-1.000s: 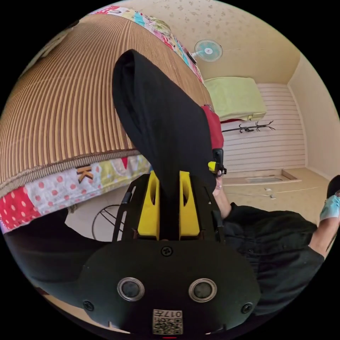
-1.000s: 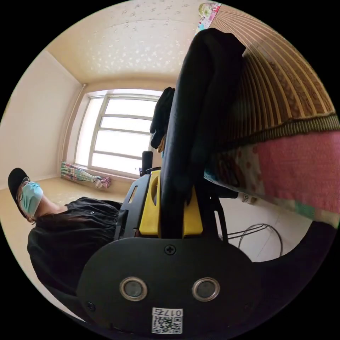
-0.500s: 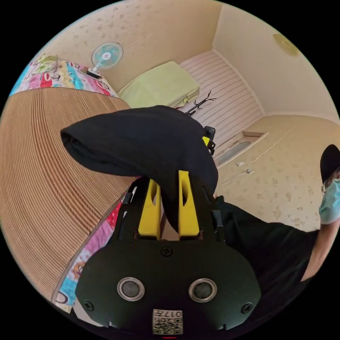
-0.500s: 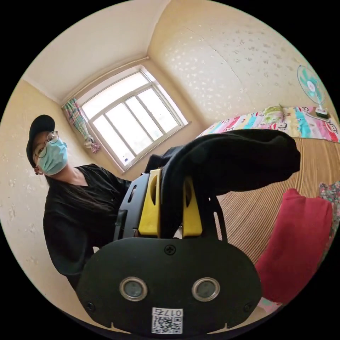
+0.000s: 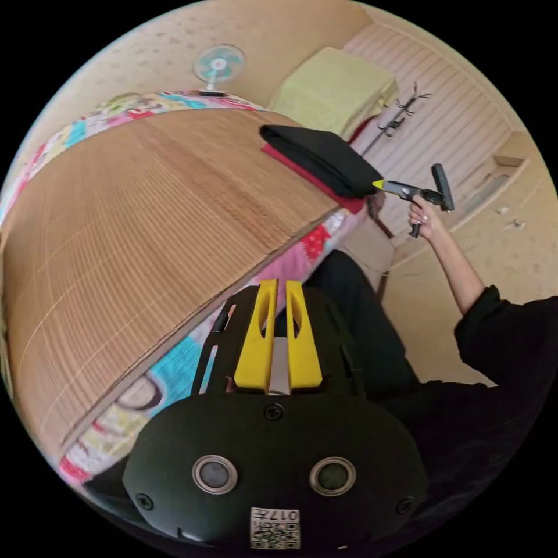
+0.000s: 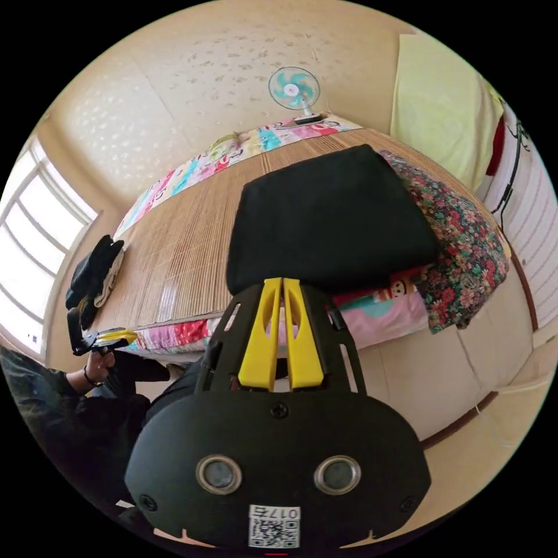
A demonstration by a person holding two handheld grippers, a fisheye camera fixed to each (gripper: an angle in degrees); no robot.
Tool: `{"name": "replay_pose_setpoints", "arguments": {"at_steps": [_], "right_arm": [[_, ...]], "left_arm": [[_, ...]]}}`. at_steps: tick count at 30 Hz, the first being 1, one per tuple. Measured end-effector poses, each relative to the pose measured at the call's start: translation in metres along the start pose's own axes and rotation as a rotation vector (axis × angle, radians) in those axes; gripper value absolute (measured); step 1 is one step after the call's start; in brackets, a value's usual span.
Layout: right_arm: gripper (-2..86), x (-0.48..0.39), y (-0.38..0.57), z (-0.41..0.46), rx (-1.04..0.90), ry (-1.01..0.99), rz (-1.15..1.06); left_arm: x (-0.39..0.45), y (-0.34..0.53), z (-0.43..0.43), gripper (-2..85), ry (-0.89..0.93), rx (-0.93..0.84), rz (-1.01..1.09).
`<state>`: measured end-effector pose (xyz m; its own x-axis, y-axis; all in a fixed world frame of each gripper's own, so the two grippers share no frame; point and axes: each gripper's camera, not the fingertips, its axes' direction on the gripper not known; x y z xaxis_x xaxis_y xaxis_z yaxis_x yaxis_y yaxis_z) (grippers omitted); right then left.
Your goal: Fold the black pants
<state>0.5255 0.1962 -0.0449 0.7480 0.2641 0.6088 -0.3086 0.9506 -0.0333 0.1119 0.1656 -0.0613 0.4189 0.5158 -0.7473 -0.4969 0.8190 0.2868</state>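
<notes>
The black pants [image 6: 331,218] lie folded into a flat rectangle on a stack of clothes at the corner of the bed, just beyond my right gripper [image 6: 282,282], whose yellow jaws stand shut with nothing between them. In the left gripper view the same pants [image 5: 322,157] rest on a red garment [image 5: 349,203], and a hand holds the right gripper [image 5: 379,185] at their near edge. My left gripper [image 5: 281,285] is shut and empty, off the bed's side. It appears as the left gripper [image 6: 113,337] low at the left of the right gripper view.
A bamboo mat [image 5: 145,197] covers the bed. A floral garment [image 6: 465,232] lies under and beside the pants. A dark clothes pile [image 6: 93,273] sits at the mat's far end. A fan [image 6: 293,90] stands beyond the bed. The person's dark sleeve [image 5: 511,331] is close.
Both grippers have let go of the black pants, which now lie folded on the stack. Both have drawn back from the bed, jaws shut and empty.
</notes>
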Motion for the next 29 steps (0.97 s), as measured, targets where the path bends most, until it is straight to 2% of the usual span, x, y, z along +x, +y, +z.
{"name": "replay_pose_setpoints", "arguments": {"at_steps": [4, 6, 9, 13, 15, 19, 21, 22, 23, 25, 26, 27, 28, 29], "right_arm": [[0.7, -0.128, 0.002, 0.095, 0.007, -0.285, -0.137], [0.5, -0.211, -0.001, 0.16, -0.09, -0.381, -0.185], [0.4, -0.299, 0.009, 0.216, -0.146, -0.45, -0.207], [0.4, -0.358, 0.036, 0.263, -0.226, -0.409, -0.224], [0.5, -0.364, 0.069, 0.259, -0.05, -0.391, -0.301], [0.6, -0.354, 0.091, 0.262, -0.015, -0.481, -0.292], [0.6, -0.357, 0.099, 0.264, -0.007, -0.486, -0.307], [0.5, -0.359, 0.101, 0.265, -0.005, -0.476, -0.314], [0.5, -0.365, 0.106, 0.266, 0.003, -0.452, -0.328], [0.4, -0.37, 0.113, 0.268, 0.015, -0.435, -0.34], [0.4, -0.371, 0.116, 0.27, 0.017, -0.435, -0.343], [0.4, -0.373, 0.119, 0.272, 0.016, -0.436, -0.347], [0.4, -0.375, 0.12, 0.273, 0.017, -0.435, -0.348], [0.4, -0.377, 0.123, 0.275, 0.02, -0.43, -0.35]], "left_arm": [[-0.065, 0.045, -0.073, 1.0, -0.279, 0.092, -0.22], [-0.099, 0.063, -0.126, 1.6, -0.371, 0.229, -0.377], [-0.131, 0.07, -0.194, 4.2, -0.443, 0.415, -0.493], [-0.171, 0.045, -0.27, 7.6, -0.528, 0.55, -0.431], [-0.213, 0.024, -0.307, 9.0, -0.595, 0.577, -0.488], [-0.293, 0.002, -0.319, 10.0, -0.591, 0.521, -0.681], [-0.355, 0.008, -0.287, 9.2, -0.4, 0.333, -1.0], [-0.357, 0.014, -0.287, 8.8, -0.362, 0.378, -1.044], [-0.348, 0.024, -0.294, 7.6, -0.315, 0.504, -1.091], [-0.327, 0.019, -0.305, 5.5, -0.107, 0.672, -0.965], [-0.313, 0.007, -0.305, 4.7, 0.1, 0.72, -0.875], [-0.291, -0.012, -0.303, 4.4, 0.223, 0.707, -0.761], [-0.277, -0.023, -0.301, 4.3, 0.256, 0.683, -0.684], [-0.241, -0.043, -0.293, 4.2, 0.308, 0.628, -0.519]]}}
